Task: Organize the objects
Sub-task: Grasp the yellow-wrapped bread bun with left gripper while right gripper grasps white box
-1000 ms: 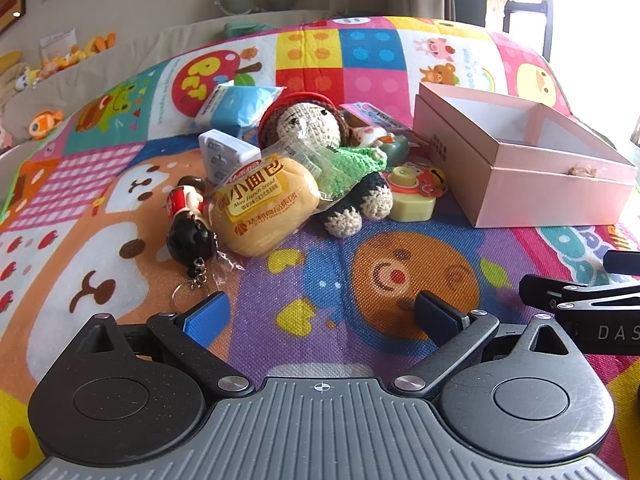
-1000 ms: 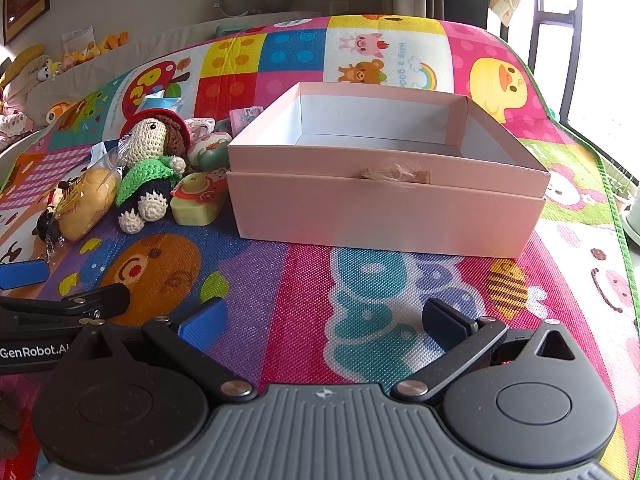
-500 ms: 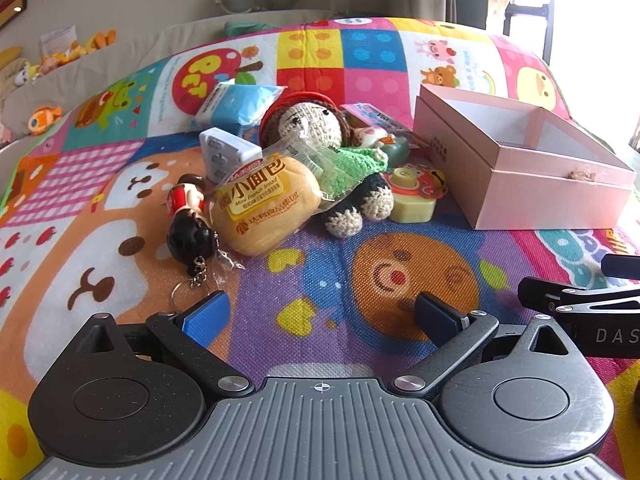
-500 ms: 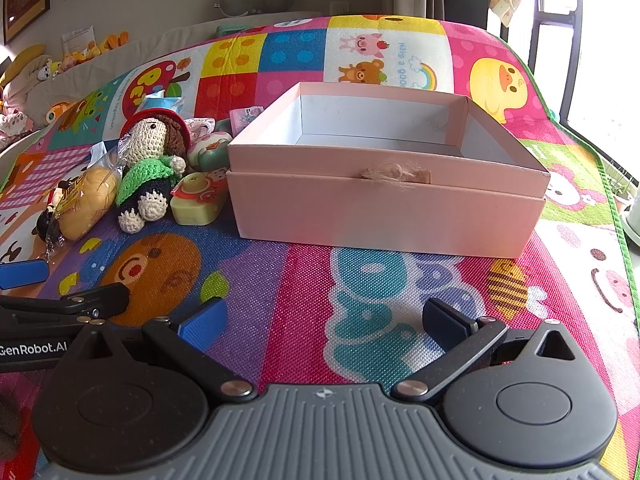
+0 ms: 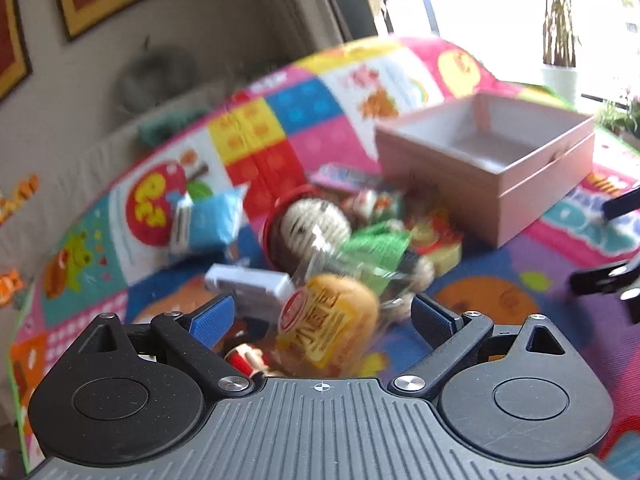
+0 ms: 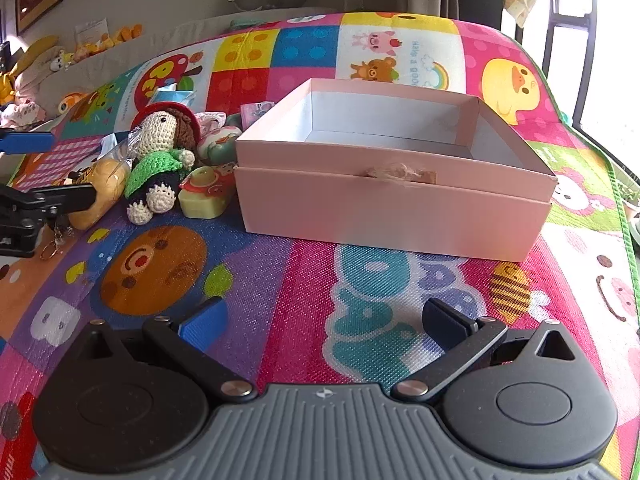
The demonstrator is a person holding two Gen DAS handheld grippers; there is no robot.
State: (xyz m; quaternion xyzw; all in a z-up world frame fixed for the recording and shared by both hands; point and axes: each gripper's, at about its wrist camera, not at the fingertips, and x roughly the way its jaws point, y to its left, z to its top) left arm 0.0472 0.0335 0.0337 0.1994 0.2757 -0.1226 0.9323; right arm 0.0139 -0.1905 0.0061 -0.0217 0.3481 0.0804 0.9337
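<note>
The left hand-held gripper (image 5: 320, 314) is spread wide and is positioned over the pile of small things on the play mat (image 6: 304, 280). The wrapped bread bun (image 5: 330, 326) lies between its fingers, with nothing pinched; contact cannot be confirmed because the left view is blurred. The right hand-held gripper (image 6: 322, 322) is likewise spread and empty, low over the mat, near the front wall of the pink box (image 6: 394, 210).

The pile is seen left of the box: the bun nearest, the crochet doll (image 6: 162, 156) just behind and touching it, a small yellow-green toy (image 6: 202, 196) just beside the box's left corner. A white gadget (image 5: 250, 284) and a blue packet (image 5: 210, 222) lie farther left. A small figurine (image 5: 248, 358) is partly hidden under the left gripper. The box is open, and nothing is seen inside it.

Judged handling: the bun is taken to be light and soft, in a slick, crinkly wrapper. A gentle hold across its middle is advised, so that it is not crushed and the film does not slip. The doll is soft and would be held best around the body.
</note>
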